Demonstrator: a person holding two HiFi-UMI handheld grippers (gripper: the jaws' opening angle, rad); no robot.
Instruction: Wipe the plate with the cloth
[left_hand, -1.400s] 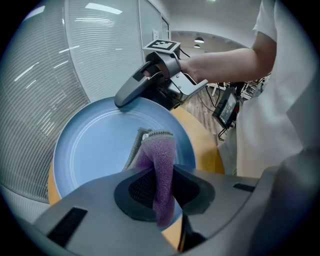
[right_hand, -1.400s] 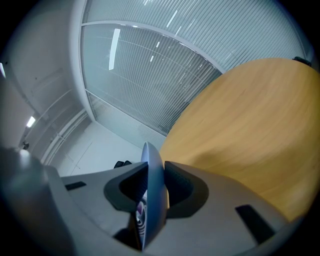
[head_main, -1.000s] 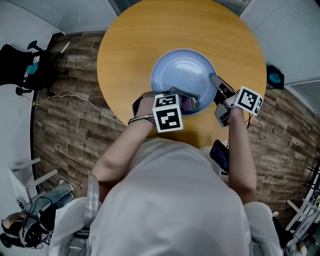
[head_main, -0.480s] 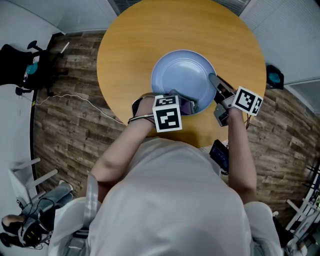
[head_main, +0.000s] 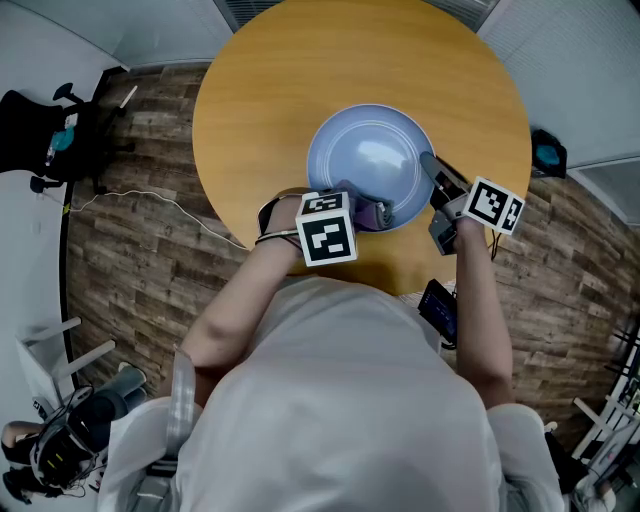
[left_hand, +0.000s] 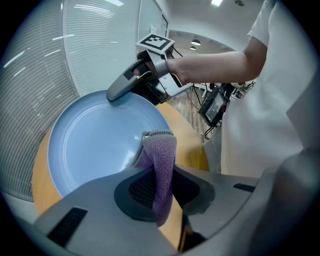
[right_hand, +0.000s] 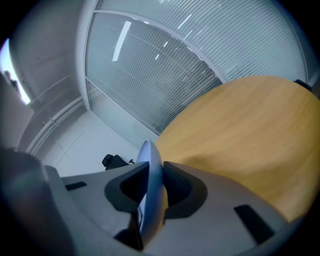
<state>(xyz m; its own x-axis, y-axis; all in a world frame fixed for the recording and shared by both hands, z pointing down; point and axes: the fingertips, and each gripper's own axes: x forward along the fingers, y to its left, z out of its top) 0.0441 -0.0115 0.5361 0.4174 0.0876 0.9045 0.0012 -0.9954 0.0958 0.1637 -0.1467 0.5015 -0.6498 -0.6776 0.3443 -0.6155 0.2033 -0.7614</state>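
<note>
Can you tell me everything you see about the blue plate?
The plate is round, pale blue, smooth and shiny, with a shallow dip and a raised rim. It is over the round wooden table, on the person's side. The right gripper pinches its rim; those jaws have just been closing on it. The left gripper holds a purple cloth against its near part. Nothing else lies on it.

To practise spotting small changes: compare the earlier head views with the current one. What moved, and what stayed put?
The left claw, shut on the purple cloth, slid slightly left along the near rim of the plate, which shifted slightly right. The right claw has just been closing further on the plate's rim. The table stayed put.
</note>
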